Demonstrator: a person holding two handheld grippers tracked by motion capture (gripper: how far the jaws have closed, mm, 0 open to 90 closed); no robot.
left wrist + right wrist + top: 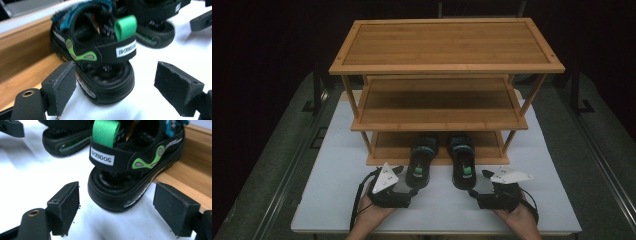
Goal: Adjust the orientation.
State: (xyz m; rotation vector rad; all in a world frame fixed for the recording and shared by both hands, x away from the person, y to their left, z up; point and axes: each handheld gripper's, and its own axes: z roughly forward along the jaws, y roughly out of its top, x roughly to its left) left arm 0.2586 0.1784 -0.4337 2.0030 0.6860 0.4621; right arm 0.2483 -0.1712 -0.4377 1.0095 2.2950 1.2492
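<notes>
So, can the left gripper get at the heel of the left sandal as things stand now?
Probably yes. The left gripper is open, and the left sandal has its heel facing the gap between the jaws. Nothing lies between them on the white table.

- A three-tier wooden shelf rack point(447, 65) stands on the table point(332, 165), toward its far side, centred.
- The left sandal point(421, 161) and the right sandal point(460, 160) lie side by side, close but apart; their toes rest on the rack's bottom shelf point(387, 145) under the middle shelf point(437, 107), and their heels stick out over the front edge onto the table.
- The left gripper point(404, 187) sits on the table just before and a little left of the left sandal's heel, with its jaws apart on either side of the heel point(107, 75).
- The right gripper point(477, 192) sits just before and right of the right sandal's heel point(117, 192), likewise spread.
- Both hands come in from the near edge.
</notes>
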